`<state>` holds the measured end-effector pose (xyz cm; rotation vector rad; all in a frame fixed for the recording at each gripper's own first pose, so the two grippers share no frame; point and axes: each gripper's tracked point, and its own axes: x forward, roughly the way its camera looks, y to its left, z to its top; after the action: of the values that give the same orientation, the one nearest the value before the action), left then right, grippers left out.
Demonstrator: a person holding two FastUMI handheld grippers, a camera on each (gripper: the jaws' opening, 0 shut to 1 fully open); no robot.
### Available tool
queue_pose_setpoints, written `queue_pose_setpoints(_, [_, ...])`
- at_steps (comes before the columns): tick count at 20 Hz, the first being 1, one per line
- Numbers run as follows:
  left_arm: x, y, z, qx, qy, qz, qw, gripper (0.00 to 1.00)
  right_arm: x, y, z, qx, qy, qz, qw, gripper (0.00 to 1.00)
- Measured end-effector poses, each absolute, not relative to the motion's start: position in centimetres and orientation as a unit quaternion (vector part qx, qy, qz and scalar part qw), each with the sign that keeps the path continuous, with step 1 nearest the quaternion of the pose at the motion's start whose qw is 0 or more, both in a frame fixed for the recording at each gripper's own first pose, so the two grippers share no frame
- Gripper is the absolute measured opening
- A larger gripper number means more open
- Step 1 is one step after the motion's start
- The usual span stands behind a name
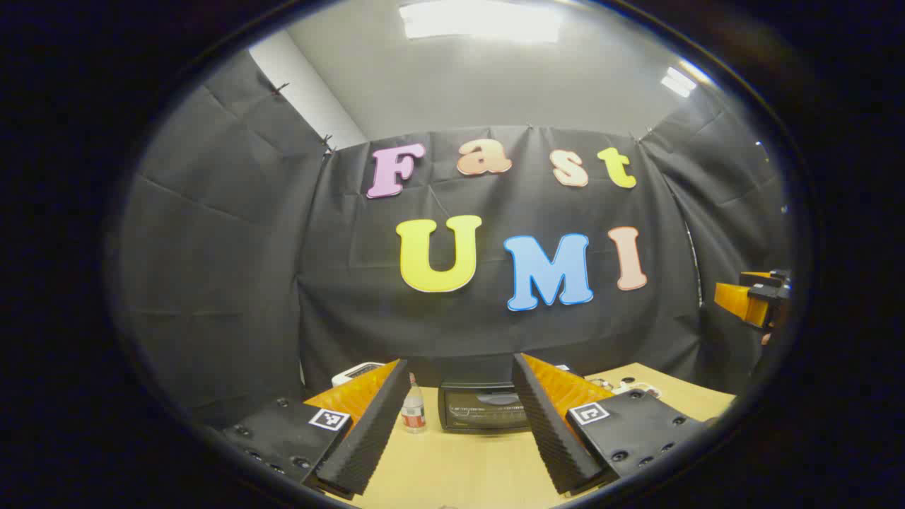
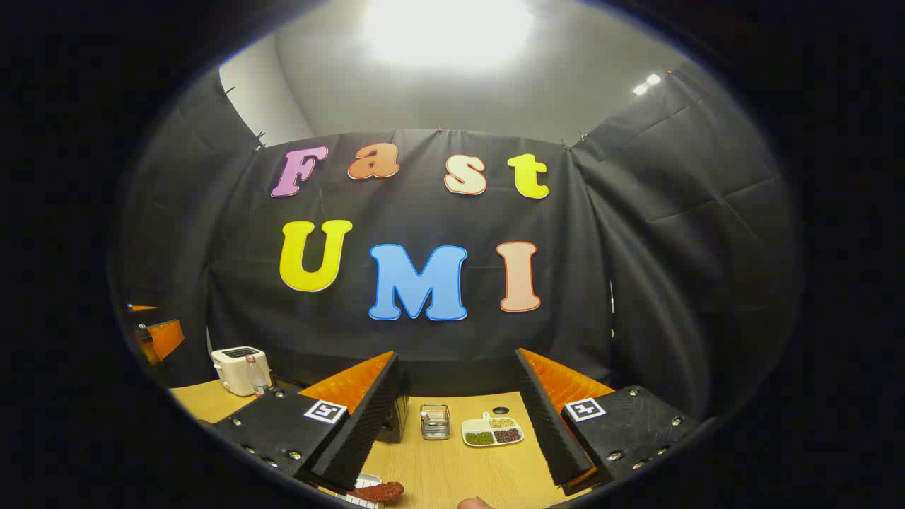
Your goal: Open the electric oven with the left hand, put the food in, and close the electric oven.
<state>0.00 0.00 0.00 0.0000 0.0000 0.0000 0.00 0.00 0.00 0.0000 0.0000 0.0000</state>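
I hold the left gripper (image 1: 459, 424) spread wide, gripping nothing, aimed at the oven (image 1: 483, 408), which sits closed at the back of the table (image 1: 459, 474). A bottle (image 1: 413, 410) stands just left of the oven. My right gripper (image 2: 459, 424) is also spread wide; the sausage (image 2: 380, 490) lies near its left finger.

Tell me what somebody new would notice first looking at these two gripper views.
Probably the dark electric oven, door shut, at the back of the wooden table, framed between the open left gripper. In the right gripper view, the open right gripper frames a white divided dish of beans and a small wire basket, with a reddish sausage lying at the near edge.
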Motion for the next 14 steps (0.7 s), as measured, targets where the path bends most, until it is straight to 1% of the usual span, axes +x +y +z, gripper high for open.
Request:
queue_pose_setpoints(6, [-0.1, 0.7, 0.5, -0.004, 0.004, 0.01, 1.0, 1.0, 0.1, 0.3, 0.2, 0.0, -0.004, 0.01, 1.0, 0.96])
queue_pose_setpoints(10, [-0.6, 0.7, 0.5, -0.012, 0.002, 0.015, 1.0, 1.0, 0.1, 0.0, 0.9, -0.008, -0.015, 0.006, 1.0, 0.96])
queue_pose_setpoints(11, [-0.6, 0.7, 0.6, -0.009, 0.0, 0.016, 1.0, 1.0, 0.1, 0.0, 0.8, -0.006, -0.015, 0.007, 1.0, 0.94])
queue_pose_setpoints(12, [-0.7, 0.4, 0.6, -0.006, -0.001, 0.015, 1.0, 1.0, 0.1, 0.0, 0.4, -0.004, -0.012, 0.008, 1.0, 0.96])
queue_pose_setpoints(14, [-0.7, -0.3, 0.4, -0.006, 0.0, 0.014, 1.0, 1.0, 0.2, -0.5, 0.0, -0.005, -0.009, 0.005, 1.0, 0.96])
